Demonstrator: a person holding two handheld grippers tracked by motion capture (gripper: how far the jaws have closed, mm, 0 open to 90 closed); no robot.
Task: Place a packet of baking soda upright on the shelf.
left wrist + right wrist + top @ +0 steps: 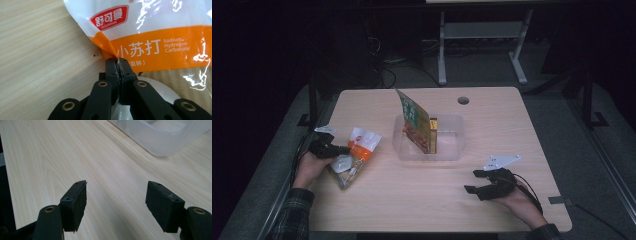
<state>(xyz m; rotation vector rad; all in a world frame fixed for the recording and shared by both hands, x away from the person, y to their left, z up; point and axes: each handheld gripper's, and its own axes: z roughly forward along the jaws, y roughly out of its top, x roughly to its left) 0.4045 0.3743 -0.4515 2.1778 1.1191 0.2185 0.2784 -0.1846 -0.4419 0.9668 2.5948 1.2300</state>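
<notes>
**Left jaws pinch the soda bag by its edge**

Black jaws of the left gripper (119, 65) sit closest to the lens in the left gripper view, pressed together on the crimped side edge of the baking soda bag (160, 37) — only a sliver of film shows between the pads. In the high view the same bag (354, 156) lies at the left of the table (492, 200), its white-and-orange top pointing away from the person and its clear lower part toward the near edge, with the left gripper (343, 149) coming at it from the side.

The bag looks like thin, glossy plastic holding loose powder, so it will likely sag and swing from whatever point holds it. Such film is slippery; a pinch on the flat seam, where the layers are welded, should hold better than one on the bulging middle. It is probably not fragile, though a hard tug at the seam could tear it.

The right gripper (476, 181) rests at the near right of the table, its jaws apart with nothing between them; in the right gripper view the pads (76, 202) stand wide over bare wood. Between the two hands sits a clear plastic bin (451, 150) with a green curry box (416, 122) and a slim yellow box (433, 134) standing in it — a likely destination for the bag.
</notes>
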